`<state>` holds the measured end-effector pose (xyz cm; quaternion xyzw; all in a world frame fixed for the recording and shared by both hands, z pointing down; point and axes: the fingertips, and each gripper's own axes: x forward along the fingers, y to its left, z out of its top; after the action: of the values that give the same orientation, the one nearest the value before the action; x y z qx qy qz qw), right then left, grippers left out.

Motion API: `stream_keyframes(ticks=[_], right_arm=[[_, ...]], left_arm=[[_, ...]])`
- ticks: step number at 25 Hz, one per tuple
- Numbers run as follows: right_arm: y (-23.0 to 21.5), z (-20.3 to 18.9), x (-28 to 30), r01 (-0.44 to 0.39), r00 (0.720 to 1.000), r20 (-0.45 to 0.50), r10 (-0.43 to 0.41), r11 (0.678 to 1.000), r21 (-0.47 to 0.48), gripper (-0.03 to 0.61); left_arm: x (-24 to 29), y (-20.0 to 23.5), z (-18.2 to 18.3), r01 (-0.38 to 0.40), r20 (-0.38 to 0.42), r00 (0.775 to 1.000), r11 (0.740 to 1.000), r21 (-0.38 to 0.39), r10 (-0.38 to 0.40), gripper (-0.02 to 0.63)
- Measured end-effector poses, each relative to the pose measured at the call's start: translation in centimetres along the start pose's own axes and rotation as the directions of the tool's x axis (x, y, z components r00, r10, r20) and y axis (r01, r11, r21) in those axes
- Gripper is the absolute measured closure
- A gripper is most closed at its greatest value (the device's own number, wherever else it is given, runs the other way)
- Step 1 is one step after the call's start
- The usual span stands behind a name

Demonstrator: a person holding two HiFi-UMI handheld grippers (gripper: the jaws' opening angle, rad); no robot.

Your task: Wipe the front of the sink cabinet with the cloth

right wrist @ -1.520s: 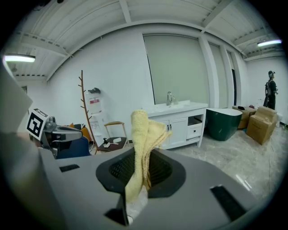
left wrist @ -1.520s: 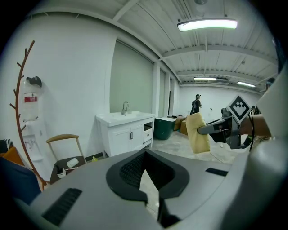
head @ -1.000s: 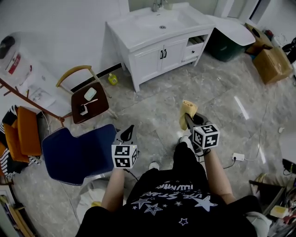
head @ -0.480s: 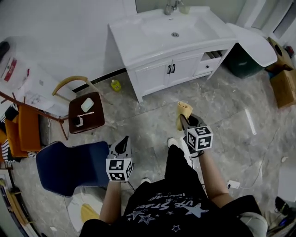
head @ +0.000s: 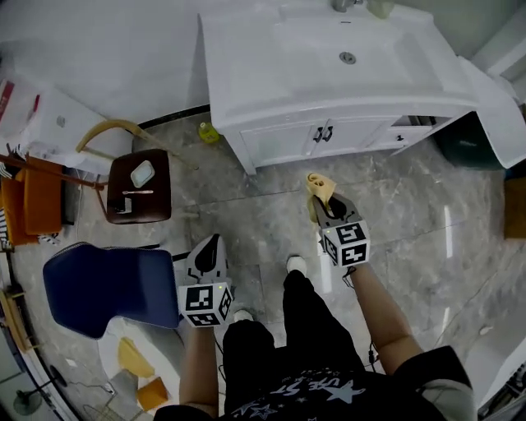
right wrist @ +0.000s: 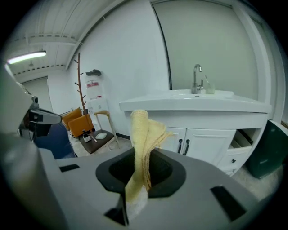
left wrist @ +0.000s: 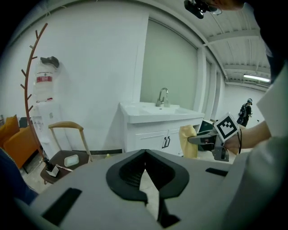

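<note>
1. Cloth (right wrist: 143,134) pinched in the closed right tongs (right wrist: 143,156), folded narrow, long axis along the jaws, free end up and toward the cabinet.
2. Right forearm stretched forward over the floor; left tongs (left wrist: 145,152) held nearer the body, tips together on nothing.
3. Beyond, well apart from both: sink cabinet (right wrist: 202,140), doors shut.

Tap (head: 343,4) cut off at 12 o'clock edge; cloth (right wrist: 143,134) base buried between jaws; chair (head: 152,201) items at 9 o'clock too small to identify.
</note>
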<state>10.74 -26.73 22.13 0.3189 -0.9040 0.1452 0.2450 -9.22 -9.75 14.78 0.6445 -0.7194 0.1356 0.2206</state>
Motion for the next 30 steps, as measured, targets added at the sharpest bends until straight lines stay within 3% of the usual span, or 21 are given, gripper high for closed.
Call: stream_keyframes(ticks=[5,9,11,14,16,18,21,23,27,28,30], right_arm=[[1.9,-0.2,7.5,-0.063,0.997,0.028,0.065,0.996,-0.070,0.512],[3.3,-0.8,13.1,-0.152,0.977,0.162,0.141,0.987,0.054,0.512],[3.4,-0.9,15.6,-0.156,0.965,0.221,0.142,0.987,0.048,0.512],[3.5,-0.5,18.5,-0.044,0.956,0.280,0.084,0.988,-0.147,0.512],[3.4,0.3,19.9,0.081,0.946,0.323,0.023,0.949,-0.305,0.512],[3.4,1.6,20.6,0.234,0.922,0.384,-0.048,0.859,-0.455,0.512],[3.5,3.1,21.3,0.456,0.858,0.496,-0.130,0.636,-0.622,0.512],[3.7,3.8,22.0,0.562,0.809,0.565,-0.160,0.488,-0.668,0.512],[4.0,4.3,24.6,0.687,0.727,0.661,-0.188,0.234,-0.688,0.512],[4.0,4.2,25.3,0.705,0.709,0.679,-0.190,0.188,-0.684,0.514],[4.2,3.7,26.4,0.733,0.680,0.710,-0.185,0.135,-0.667,0.514]], left_arm=[[4.5,3.0,-2.5,-0.052,0.025,0.998,0.998,-0.035,0.053,0.598],[8.4,5.8,-6.8,-0.035,0.060,0.997,0.998,-0.046,0.038,0.598],[10.2,7.2,-10.0,-0.040,0.051,0.998,0.998,-0.042,0.042,0.598],[12.5,9.7,-13.8,-0.041,0.045,0.998,0.999,-0.010,0.041,0.597],[14.1,11.3,-14.9,-0.043,0.068,0.997,0.999,0.003,0.043,0.598],[15.6,12.7,-15.0,-0.049,0.112,0.993,0.999,0.013,0.047,0.597],[17.4,14.2,-14.3,-0.050,0.187,0.982,0.998,0.033,0.043,0.597],[18.6,15.0,-13.8,-0.047,0.230,0.972,0.998,0.044,0.036,0.598],[20.7,15.7,-13.7,-0.032,0.305,0.952,0.997,0.074,0.008,0.597],[21.2,15.9,-13.9,-0.027,0.321,0.947,0.996,0.083,-0.001,0.598],[22.3,16.2,-14.8,-0.020,0.348,0.937,0.995,0.096,-0.015,0.598]])
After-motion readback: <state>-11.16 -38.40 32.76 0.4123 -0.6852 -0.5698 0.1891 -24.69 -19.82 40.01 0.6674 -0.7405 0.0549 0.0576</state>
